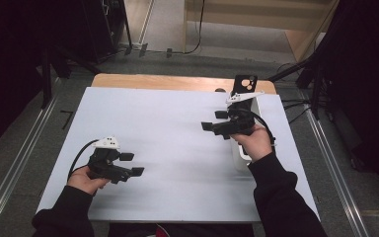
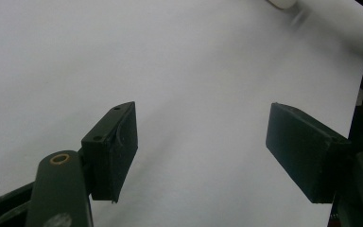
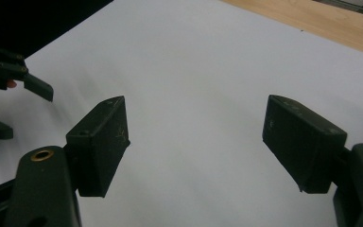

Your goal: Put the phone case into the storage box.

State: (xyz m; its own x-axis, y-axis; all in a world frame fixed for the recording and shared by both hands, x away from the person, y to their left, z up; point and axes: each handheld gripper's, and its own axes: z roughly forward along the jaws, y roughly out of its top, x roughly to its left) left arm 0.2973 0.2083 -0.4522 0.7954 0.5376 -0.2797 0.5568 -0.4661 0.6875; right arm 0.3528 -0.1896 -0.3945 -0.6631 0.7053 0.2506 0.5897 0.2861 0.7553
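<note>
Both grippers over a flat white sheet [image 1: 177,148], matte and smooth, covering most of a light wood table [image 1: 177,81]; a strip of bare wood shows along the far edge.

Left gripper [image 1: 132,164]: jaws spread wide, nothing between them. It is held near the sheet's near-left part, jaws pointing toward the middle. Black blocky body, white angular plate on top, black cable looping off the back. In the left gripper view its pads [image 2: 116,151] are flat rectangular blocks, dark matte, with small screw holes and brass bushings at the arm pivots.

Right gripper [image 1: 213,121]: also spread wide, empty, held at the far-right part of the sheet, jaws pointing left. Same build. One pad face [image 3: 106,144] is lightly scratched.

Behind the right hand [image 1: 255,143] lies a white smooth-edged object [image 1: 239,158], mostly hidden, so I cannot tell what it is. A black flat plate with round holes [image 1: 245,85] stands at the far edge.

No task thing is identifiable.
</note>
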